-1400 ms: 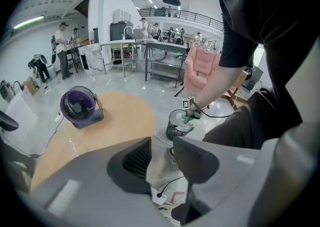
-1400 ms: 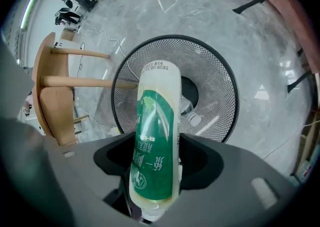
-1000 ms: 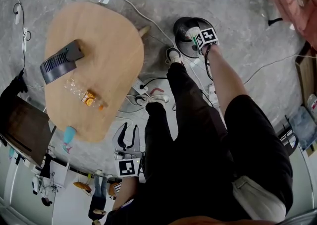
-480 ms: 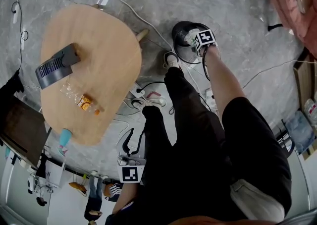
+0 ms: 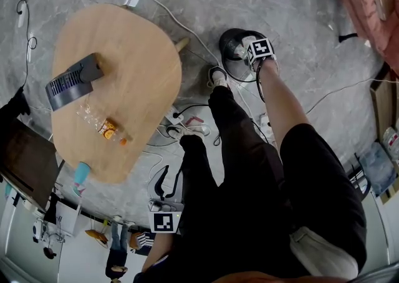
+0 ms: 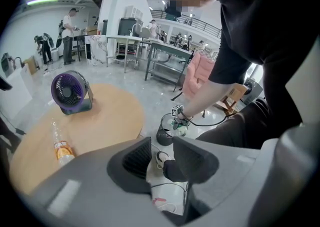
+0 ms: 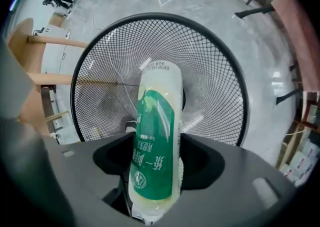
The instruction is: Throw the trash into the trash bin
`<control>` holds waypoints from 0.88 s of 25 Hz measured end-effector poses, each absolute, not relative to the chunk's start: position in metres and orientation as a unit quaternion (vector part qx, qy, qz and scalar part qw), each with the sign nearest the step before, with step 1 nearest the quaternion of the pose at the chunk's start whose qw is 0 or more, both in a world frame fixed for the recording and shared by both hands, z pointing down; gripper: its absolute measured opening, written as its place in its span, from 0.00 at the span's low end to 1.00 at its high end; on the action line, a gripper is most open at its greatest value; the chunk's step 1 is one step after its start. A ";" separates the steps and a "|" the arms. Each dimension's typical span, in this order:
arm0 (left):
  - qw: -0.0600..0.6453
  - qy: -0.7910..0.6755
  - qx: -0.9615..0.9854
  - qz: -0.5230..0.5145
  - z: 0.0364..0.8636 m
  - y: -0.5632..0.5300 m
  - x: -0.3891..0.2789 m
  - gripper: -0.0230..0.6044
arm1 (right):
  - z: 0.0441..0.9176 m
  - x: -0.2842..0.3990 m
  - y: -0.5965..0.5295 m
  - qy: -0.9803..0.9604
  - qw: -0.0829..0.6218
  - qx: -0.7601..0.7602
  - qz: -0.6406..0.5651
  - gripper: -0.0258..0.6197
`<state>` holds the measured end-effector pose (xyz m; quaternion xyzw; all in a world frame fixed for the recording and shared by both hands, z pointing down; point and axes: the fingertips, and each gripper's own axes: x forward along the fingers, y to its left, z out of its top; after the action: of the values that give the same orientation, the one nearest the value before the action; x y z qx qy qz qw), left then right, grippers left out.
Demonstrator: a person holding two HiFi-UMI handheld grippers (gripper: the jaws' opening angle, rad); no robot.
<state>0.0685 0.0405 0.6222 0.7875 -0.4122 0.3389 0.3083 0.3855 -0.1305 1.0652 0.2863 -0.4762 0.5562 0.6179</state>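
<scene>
A clear bottle with a green label (image 7: 155, 136) stands upright between the jaws of my right gripper (image 7: 155, 163). Both pads touch it, and the jaws have just been opening slightly around it. It hangs directly over the mouth of a black wire-mesh trash bin (image 7: 160, 18), which looks empty. In the head view that gripper (image 5: 244, 50) sits over the bin (image 5: 229, 37) on the floor. My left gripper (image 6: 162, 158) hangs by my leg, its jaws a little apart with nothing between them. A second bottle with an orange label (image 5: 105, 128) lies on the round wooden table (image 5: 143, 57).
A small purple fan (image 5: 73, 82) stands on the table beside the lying bottle. Cables, a power strip (image 5: 177, 113) and my feet crowd the floor between table and bin. A pink chair (image 5: 368, 1) is at the top right. People stand at benches far off (image 6: 67, 23).
My left gripper has slid a little lower in the head view. The right gripper stays over the bin with the bottle still in it.
</scene>
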 end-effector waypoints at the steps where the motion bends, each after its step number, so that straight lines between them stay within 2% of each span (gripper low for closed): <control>1: 0.291 -0.396 0.799 0.347 0.622 0.041 0.070 0.26 | 1.065 0.387 -0.132 -0.478 0.619 0.292 0.551 0.51; 5: 0.376 -0.490 0.733 0.286 0.622 0.044 0.059 0.26 | 1.061 0.387 -0.135 -0.494 0.622 0.299 0.529 0.52; 9: 0.378 -0.483 0.732 0.296 0.622 0.050 0.057 0.26 | 1.056 0.384 -0.138 -0.513 0.620 0.293 0.516 0.57; 16: 0.373 -0.480 0.739 0.290 0.624 0.056 0.060 0.26 | 1.042 0.381 -0.148 -0.544 0.623 0.296 0.478 0.59; 22: 0.350 -0.487 0.752 0.274 0.613 0.062 0.054 0.26 | 0.992 0.368 -0.151 -0.598 0.561 0.332 0.466 0.58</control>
<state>0.0539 0.0623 0.6129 0.7518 -0.4874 0.2736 0.3498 0.3678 -0.1512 0.9921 0.3323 -0.5983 0.4657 0.5610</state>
